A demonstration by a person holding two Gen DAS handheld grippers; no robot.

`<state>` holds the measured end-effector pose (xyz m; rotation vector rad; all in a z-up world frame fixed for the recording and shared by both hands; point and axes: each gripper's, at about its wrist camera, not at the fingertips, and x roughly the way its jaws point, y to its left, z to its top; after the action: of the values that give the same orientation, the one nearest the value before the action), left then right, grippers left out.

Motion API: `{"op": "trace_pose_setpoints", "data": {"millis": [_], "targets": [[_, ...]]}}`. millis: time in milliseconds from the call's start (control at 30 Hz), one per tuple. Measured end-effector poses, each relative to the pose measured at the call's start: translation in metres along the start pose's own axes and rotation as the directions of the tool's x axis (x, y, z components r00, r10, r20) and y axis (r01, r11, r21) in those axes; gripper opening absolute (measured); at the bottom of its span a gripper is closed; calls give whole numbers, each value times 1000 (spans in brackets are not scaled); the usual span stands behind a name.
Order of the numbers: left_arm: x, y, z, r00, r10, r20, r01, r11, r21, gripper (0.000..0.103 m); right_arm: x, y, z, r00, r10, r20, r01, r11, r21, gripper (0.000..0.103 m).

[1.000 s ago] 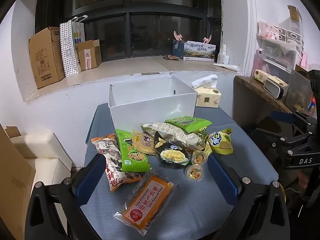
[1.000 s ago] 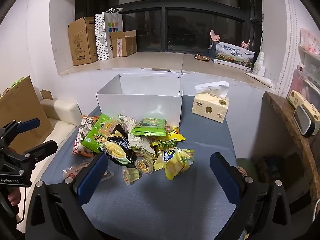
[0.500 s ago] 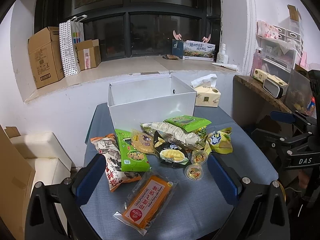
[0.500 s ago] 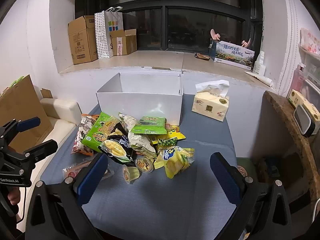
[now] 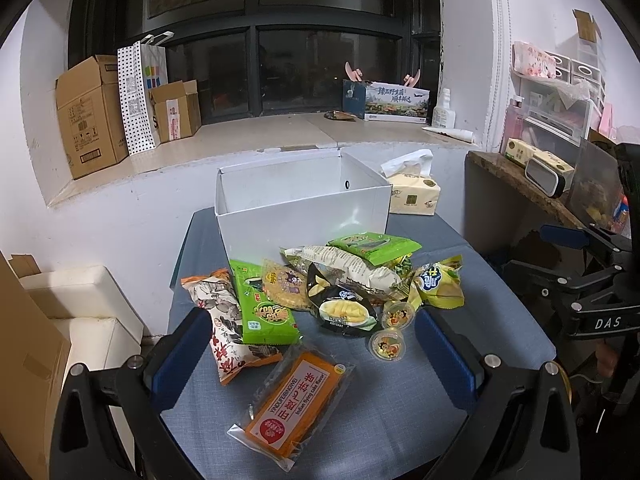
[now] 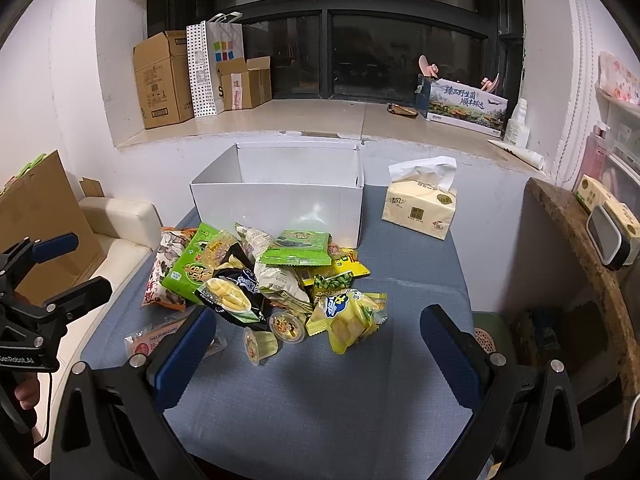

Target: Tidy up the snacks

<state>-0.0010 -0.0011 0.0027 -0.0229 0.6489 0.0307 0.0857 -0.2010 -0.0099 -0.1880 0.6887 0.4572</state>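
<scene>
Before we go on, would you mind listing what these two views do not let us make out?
- White box floor: hidden by its front wall in both wrist views, so its contents cannot be seen.
- Orange packet: in the right wrist view, mostly covered by the right hand-held gripper finger.
- Yellow packets under the green pack: largely buried, labels unreadable.
- Left hand-held gripper: its handle is cut off by the bottom edge.
</scene>
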Motion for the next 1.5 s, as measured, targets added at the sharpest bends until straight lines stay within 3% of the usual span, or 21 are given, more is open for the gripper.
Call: {"op": "trace_pose_setpoints", "data": {"millis": [1500], "targets": [[-2, 2, 0, 1000, -25, 0, 25, 1000, -7, 103, 7, -1, -4, 1000, 23, -8, -23, 1000, 10, 103]]}}
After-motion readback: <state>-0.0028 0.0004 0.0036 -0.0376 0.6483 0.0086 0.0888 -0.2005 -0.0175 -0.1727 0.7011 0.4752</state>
